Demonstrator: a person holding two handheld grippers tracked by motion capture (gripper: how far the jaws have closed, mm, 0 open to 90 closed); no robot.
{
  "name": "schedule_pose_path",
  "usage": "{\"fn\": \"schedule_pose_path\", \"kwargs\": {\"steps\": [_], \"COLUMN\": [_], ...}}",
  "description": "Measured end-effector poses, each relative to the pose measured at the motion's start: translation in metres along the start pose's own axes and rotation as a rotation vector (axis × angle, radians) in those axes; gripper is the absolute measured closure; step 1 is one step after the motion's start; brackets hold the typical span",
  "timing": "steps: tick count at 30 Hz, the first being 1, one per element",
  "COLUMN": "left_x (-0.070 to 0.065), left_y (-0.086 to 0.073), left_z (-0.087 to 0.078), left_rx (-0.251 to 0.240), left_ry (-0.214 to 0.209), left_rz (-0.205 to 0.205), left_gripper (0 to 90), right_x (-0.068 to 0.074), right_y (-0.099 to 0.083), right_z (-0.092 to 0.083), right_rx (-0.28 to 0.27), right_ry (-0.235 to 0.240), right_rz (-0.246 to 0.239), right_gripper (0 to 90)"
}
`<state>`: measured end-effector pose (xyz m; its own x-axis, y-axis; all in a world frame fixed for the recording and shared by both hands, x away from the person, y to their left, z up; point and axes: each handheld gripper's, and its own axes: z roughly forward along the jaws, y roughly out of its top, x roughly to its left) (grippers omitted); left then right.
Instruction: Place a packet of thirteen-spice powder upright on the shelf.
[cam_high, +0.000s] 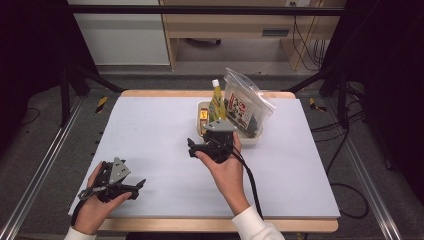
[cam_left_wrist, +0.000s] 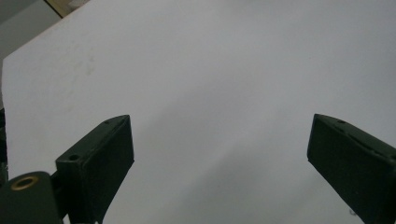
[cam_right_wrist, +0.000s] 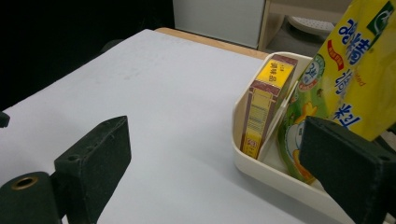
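From above, a white table (cam_high: 150, 130) fills the middle of the frame. A cream tray (cam_high: 202, 107) sits just right of centre toward the far edge, holding a small yellow box (cam_high: 203, 115), a yellow-green squeeze pouch (cam_high: 216, 102) with a white cap, and a clear zip bag (cam_high: 246, 102) standing upright.

The right gripper view adds detail: at the right of the frame the yellow box (cam_right_wrist: 267, 105) stands on end against the near wall of the tray (cam_right_wrist: 261, 170), with the pouch (cam_right_wrist: 345, 74) leaning just beside it behind a thin divider.

The right gripper (cam_high: 212, 145) sits at frame centre, just in front of the tray, held in a hand with the forearm rising from the lower edge. Its jaws stand wide apart with nothing between them.

The left gripper (cam_high: 117, 182) rests at lower left, well apart from the tray, in a hand near the table's near edge. In the left gripper view its jaws are spread wide over bare white table (cam_left_wrist: 224, 79), holding nothing.
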<state>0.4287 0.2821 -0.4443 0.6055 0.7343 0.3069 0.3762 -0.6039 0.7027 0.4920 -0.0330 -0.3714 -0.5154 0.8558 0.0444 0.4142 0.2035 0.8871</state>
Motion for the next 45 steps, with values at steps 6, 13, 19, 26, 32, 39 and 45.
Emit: {"fn": "schedule_pose_path", "kwargs": {"steps": [6,13,19,26,32,39,45], "left_x": [0.0,0.0,0.0,0.0,0.0,0.0,0.0], "left_y": [0.0,0.0,-0.001,-0.001,-0.001,-0.001,-0.001], "left_z": [0.0,0.0,0.0,0.0,0.0,0.0,-0.001], "left_rx": [-0.001,-0.003,-0.003,-0.004,-0.004,-0.004,-0.005], "left_ry": [0.001,0.001,0.001,-0.005,-0.006,-0.013,-0.01], "left_rz": [-0.002,-0.002,-0.002,0.002,0.003,0.005,0.002], "left_gripper": [6.9,6.9,6.9,6.0,5.5,5.0,4.5], "right_x": [-0.006,-0.019,-0.03,-0.041,-0.051,-0.064,-0.075], "right_y": [-0.002,-0.007,-0.009,-0.012,-0.016,-0.022,-0.028], "right_z": [-0.013,-0.027,-0.038,-0.049,-0.058,-0.066,-0.071], "right_rx": [0.007,-0.01,-0.034,-0.03,-0.03,-0.03,-0.024], "right_ry": [0.025,0.044,0.032,0.003,-0.014,-0.034,-0.061], "right_rz": [-0.028,0.002,0.01,0.01,0.004,0.009,0.012], "right_gripper": [9.2,9.2,9.3,9.2,8.7,8.3,8.0]}}
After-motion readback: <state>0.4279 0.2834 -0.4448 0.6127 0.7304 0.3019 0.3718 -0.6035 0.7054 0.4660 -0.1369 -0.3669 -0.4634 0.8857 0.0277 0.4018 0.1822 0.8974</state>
